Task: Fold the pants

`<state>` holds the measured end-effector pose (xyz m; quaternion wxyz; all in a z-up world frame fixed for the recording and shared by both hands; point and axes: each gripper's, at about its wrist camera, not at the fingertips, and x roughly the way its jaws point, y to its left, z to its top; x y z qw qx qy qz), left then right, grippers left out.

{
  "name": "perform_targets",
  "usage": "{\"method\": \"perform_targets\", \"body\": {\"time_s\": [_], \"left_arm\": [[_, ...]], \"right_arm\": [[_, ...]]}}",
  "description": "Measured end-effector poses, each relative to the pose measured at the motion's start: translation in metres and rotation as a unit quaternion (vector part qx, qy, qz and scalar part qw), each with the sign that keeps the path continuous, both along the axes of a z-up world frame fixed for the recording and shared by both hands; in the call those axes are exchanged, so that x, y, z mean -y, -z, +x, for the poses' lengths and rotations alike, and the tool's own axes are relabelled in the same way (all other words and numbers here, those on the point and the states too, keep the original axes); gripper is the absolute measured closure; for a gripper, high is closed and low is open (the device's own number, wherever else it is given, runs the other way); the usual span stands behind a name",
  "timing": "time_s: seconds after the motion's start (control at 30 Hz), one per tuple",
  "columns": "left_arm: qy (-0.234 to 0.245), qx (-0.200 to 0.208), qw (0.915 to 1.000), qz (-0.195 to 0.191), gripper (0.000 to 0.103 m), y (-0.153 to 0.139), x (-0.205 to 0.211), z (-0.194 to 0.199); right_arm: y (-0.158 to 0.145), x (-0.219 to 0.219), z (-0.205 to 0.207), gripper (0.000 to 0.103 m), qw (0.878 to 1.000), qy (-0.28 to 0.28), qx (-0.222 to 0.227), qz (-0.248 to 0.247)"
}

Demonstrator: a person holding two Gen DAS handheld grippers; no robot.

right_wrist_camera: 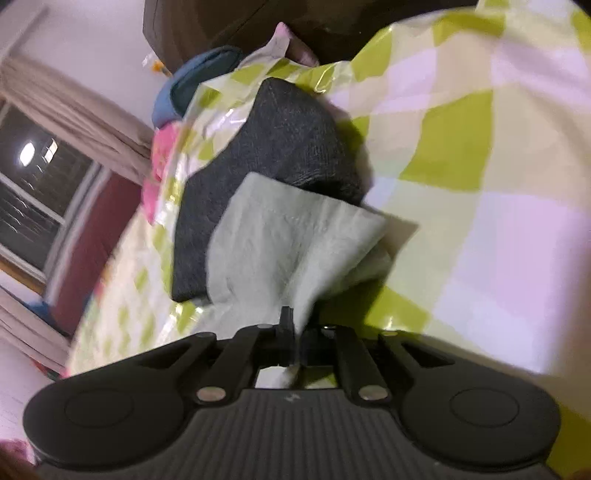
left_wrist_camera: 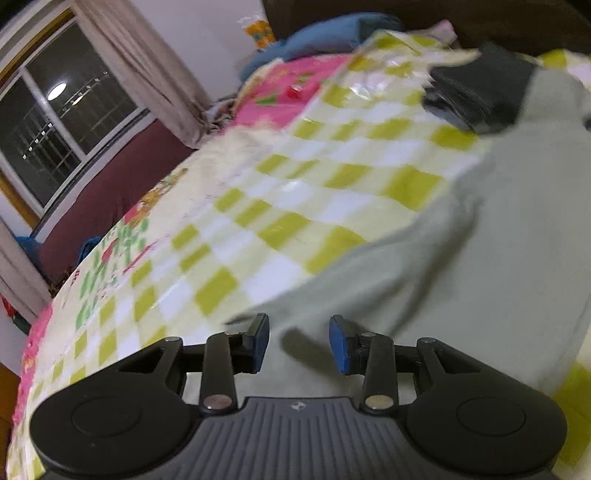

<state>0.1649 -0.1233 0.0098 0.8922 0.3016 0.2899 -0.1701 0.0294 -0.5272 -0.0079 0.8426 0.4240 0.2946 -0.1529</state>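
Observation:
Pale grey-green pants (left_wrist_camera: pixel 480 266) lie spread on a bed covered by a green-and-white checked plastic sheet (left_wrist_camera: pixel 295 192). My left gripper (left_wrist_camera: pixel 298 345) is open, its blue-padded fingers hovering just over the near edge of the pants, holding nothing. In the right wrist view my right gripper (right_wrist_camera: pixel 293 332) is shut on a bunched end of the pants (right_wrist_camera: pixel 295 236), which rises from the jaws in a folded flap. The flap partly covers a dark grey folded garment (right_wrist_camera: pixel 280 147) behind it.
The dark garment also shows at the far right of the bed in the left wrist view (left_wrist_camera: pixel 476 92). A blue pillow (left_wrist_camera: pixel 332 33) and pink bedding (left_wrist_camera: pixel 280 85) lie at the head. A window with curtains (left_wrist_camera: pixel 66 110) is at the left.

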Motion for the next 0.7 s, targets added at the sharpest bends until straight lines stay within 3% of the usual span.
{"method": "perform_targets", "body": {"time_s": [0.1, 0.17, 0.23, 0.3, 0.4, 0.5, 0.6, 0.7], "left_arm": [[-0.011, 0.015, 0.9998, -0.005, 0.051, -0.008, -0.022, -0.007], [-0.019, 0.017, 0.9996, -0.015, 0.051, -0.006, -0.036, -0.019], [-0.028, 0.005, 0.9991, -0.033, 0.051, 0.001, -0.049, -0.03], [-0.036, -0.001, 0.9984, -0.044, 0.051, 0.011, -0.058, -0.042], [-0.052, 0.013, 0.9973, -0.05, 0.051, 0.027, -0.065, -0.056], [-0.063, 0.011, 0.9959, -0.064, 0.051, 0.04, -0.073, -0.056], [-0.056, 0.018, 0.9956, -0.073, 0.05, 0.045, -0.078, -0.057], [-0.049, 0.024, 0.9947, -0.087, 0.048, 0.048, -0.084, -0.058]], "right_arm": [[-0.029, -0.006, -0.018, 0.093, 0.996, 0.019, -0.007, -0.09], [-0.055, -0.029, -0.017, 0.093, 0.985, -0.01, -0.002, -0.171], [-0.074, -0.066, 0.0, 0.092, 0.973, -0.097, 0.031, -0.206], [-0.08, -0.111, 0.033, 0.083, 0.959, -0.201, 0.055, -0.19], [-0.068, -0.186, 0.095, 0.07, 0.924, -0.348, 0.081, -0.135], [-0.048, -0.268, 0.153, 0.069, 0.877, -0.459, 0.065, -0.128], [-0.029, -0.328, 0.196, 0.068, 0.839, -0.524, 0.044, -0.143], [-0.015, -0.359, 0.214, 0.066, 0.814, -0.559, 0.02, -0.155]]}}
